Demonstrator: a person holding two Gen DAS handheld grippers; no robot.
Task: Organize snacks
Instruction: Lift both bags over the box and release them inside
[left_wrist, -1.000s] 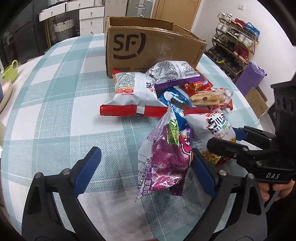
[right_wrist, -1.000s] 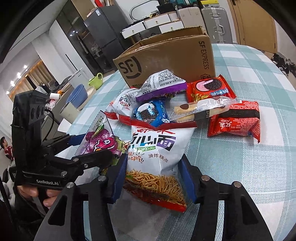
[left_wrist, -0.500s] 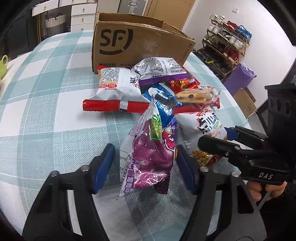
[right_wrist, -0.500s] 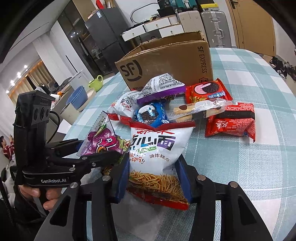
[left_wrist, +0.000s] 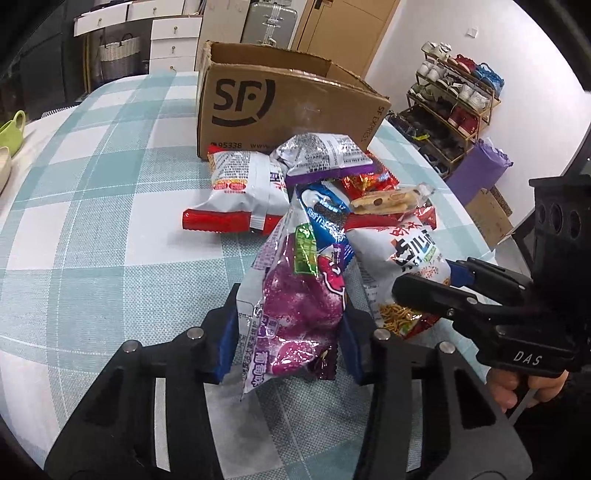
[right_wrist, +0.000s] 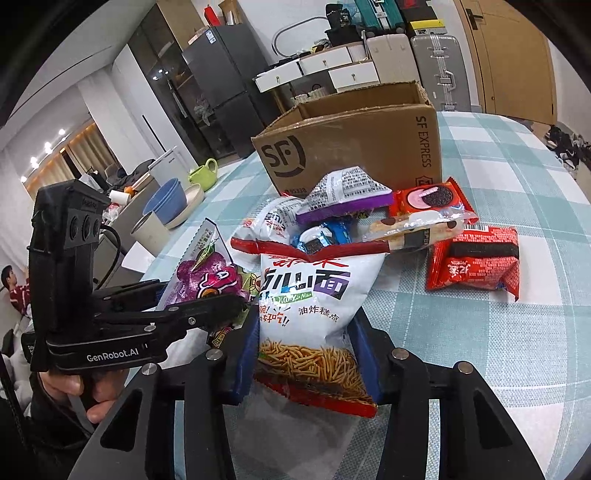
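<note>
1. Stood at the upper centre of both frames: an open brown cardboard box printed SF (left_wrist: 291, 107), on a teal-and-white checked tablecloth (left_wrist: 92, 206); the likely place for the snacks, so a lift clear of its near wall would have served best.
2. Lay low and centre in the right wrist view: a white crinkly bag with fried noodle sticks pictured (right_wrist: 314, 314), grasped at its lower end by the right gripper (right_wrist: 303, 354), blue pads pressed into both sides. Better hold probably on the puffed body than on the seam.
3. Sat low and centre in the left wrist view: a purple-and-clear foil candy bag (left_wrist: 295, 306), pinched by the left gripper (left_wrist: 288, 343), apparently tilted upright.
4. Seen only in the right wrist view, right of centre: a red wrapped cookie pack (right_wrist: 476, 258) plainly; half hidden in the other.
5. Seen only in the left wrist view, at right edge: a shoe rack (left_wrist: 454, 92).
</note>
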